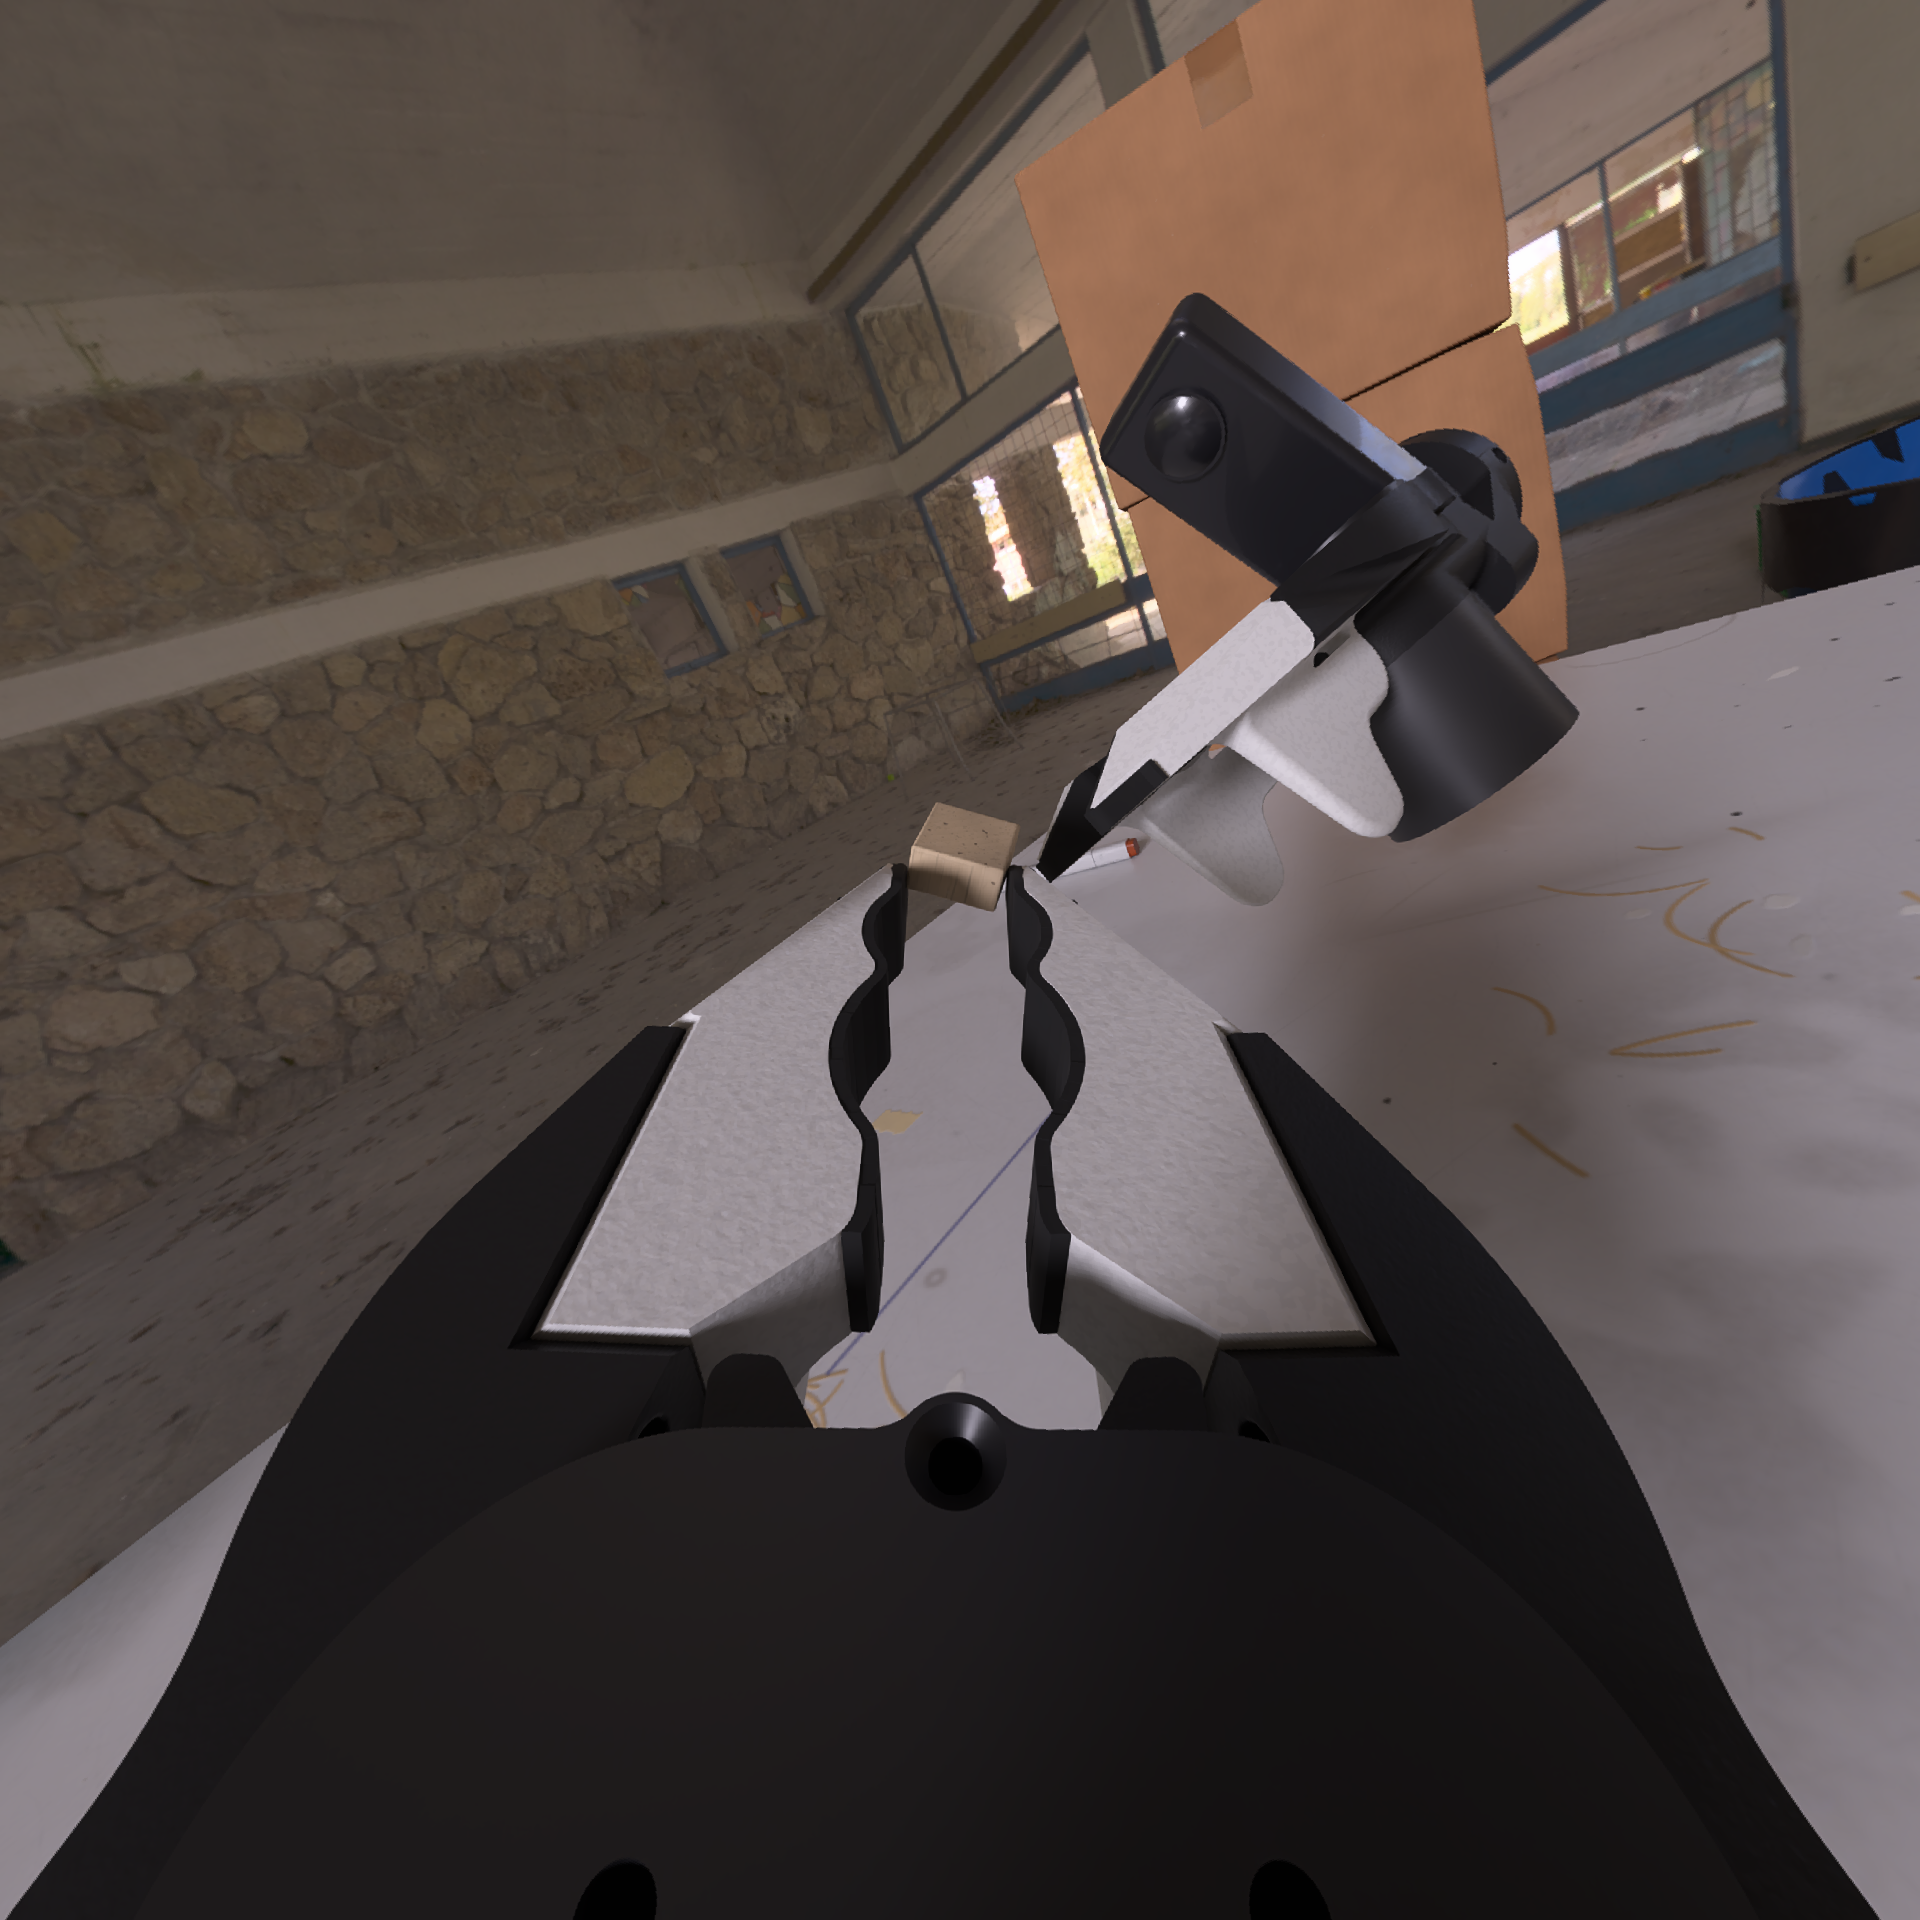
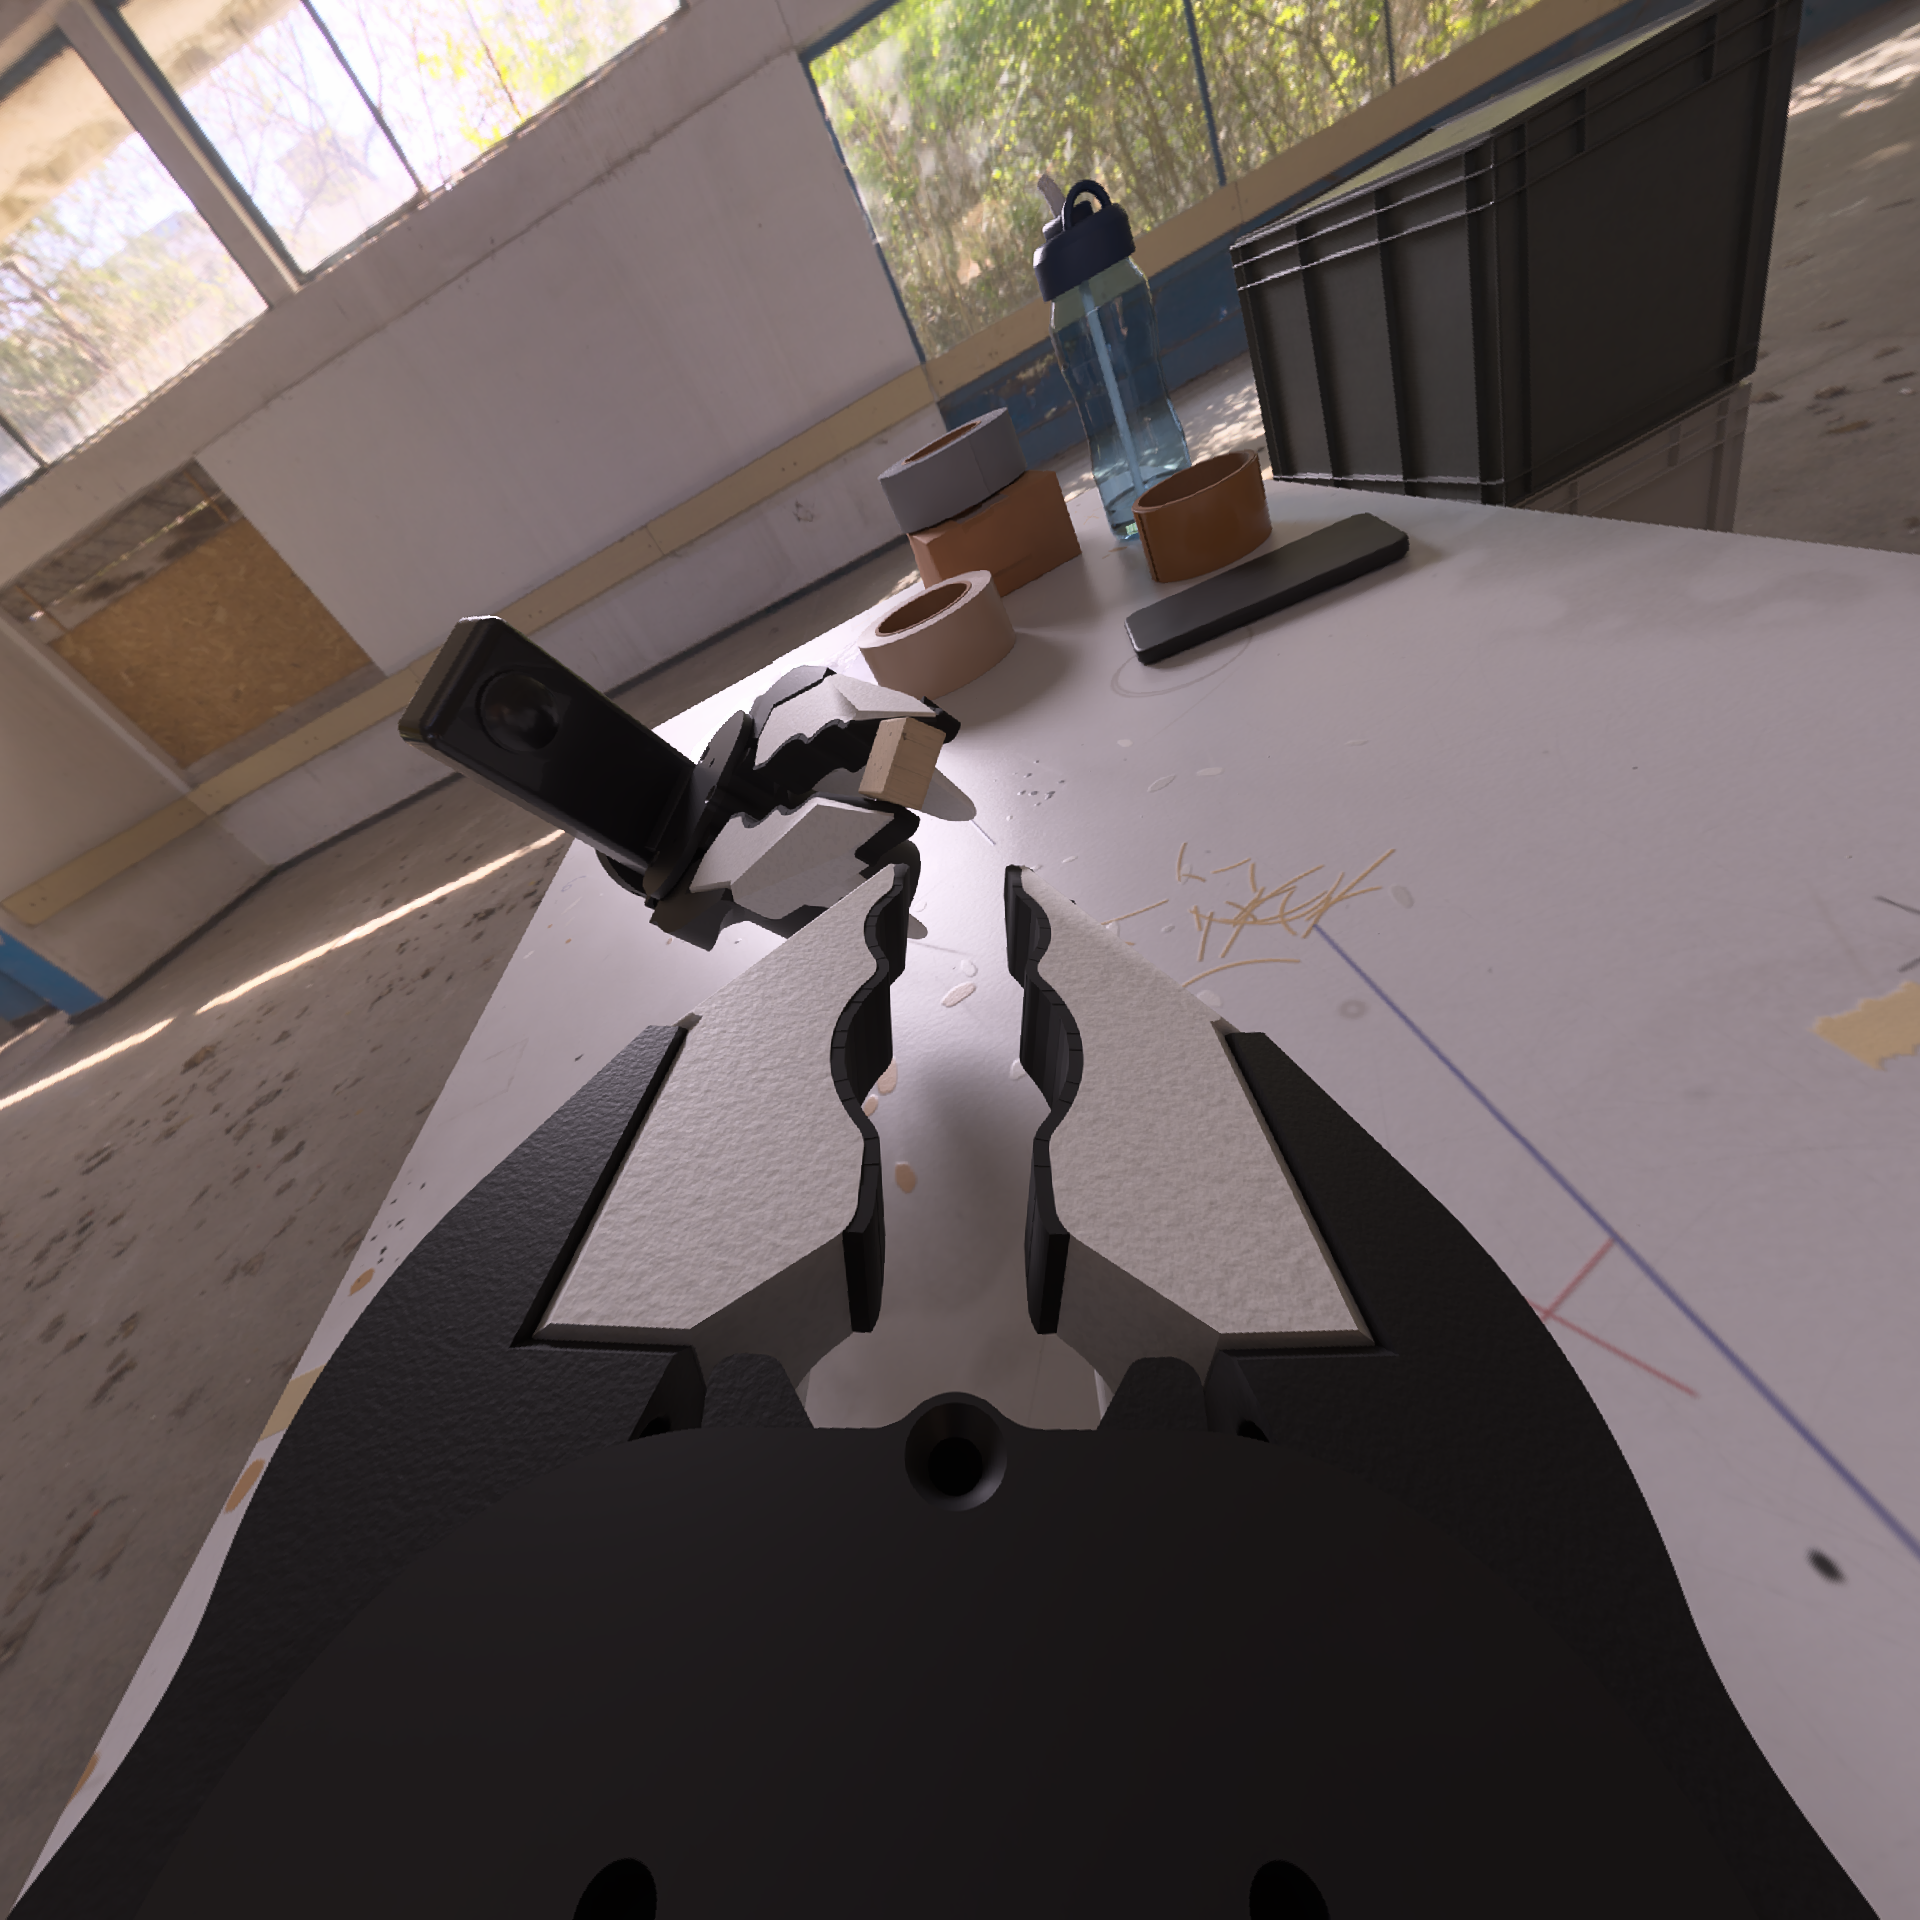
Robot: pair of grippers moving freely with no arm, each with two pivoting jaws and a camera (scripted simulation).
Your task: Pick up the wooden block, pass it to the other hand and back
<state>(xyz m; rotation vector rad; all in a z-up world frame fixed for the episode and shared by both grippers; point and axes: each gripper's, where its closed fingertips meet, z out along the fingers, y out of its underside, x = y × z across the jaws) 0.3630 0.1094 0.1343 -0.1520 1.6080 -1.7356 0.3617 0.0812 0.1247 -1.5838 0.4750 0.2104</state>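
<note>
The wooden block [image 1: 961, 864] is a small pale cube pinched between the fingertips of my left gripper [image 1: 956, 881], held above the white table [image 1: 1558, 1091]. In the right wrist view the left gripper [image 2: 902, 777] shows ahead and to the left, shut on the block [image 2: 900, 771]. My right gripper [image 2: 956, 883] is open with nothing between its fingers. In the left wrist view the right gripper [image 1: 1065, 847] comes in from the upper right, its tips just right of the block and apart from it.
A tall cardboard box [image 1: 1278, 260] stands behind the right gripper, and a marker [image 1: 1112, 854] lies on the table. Ahead of the right gripper are tape rolls [image 2: 940, 629], a small brown box [image 2: 997, 545], a water bottle [image 2: 1112, 364], a black slab [image 2: 1268, 597] and a dark crate [image 2: 1507, 291].
</note>
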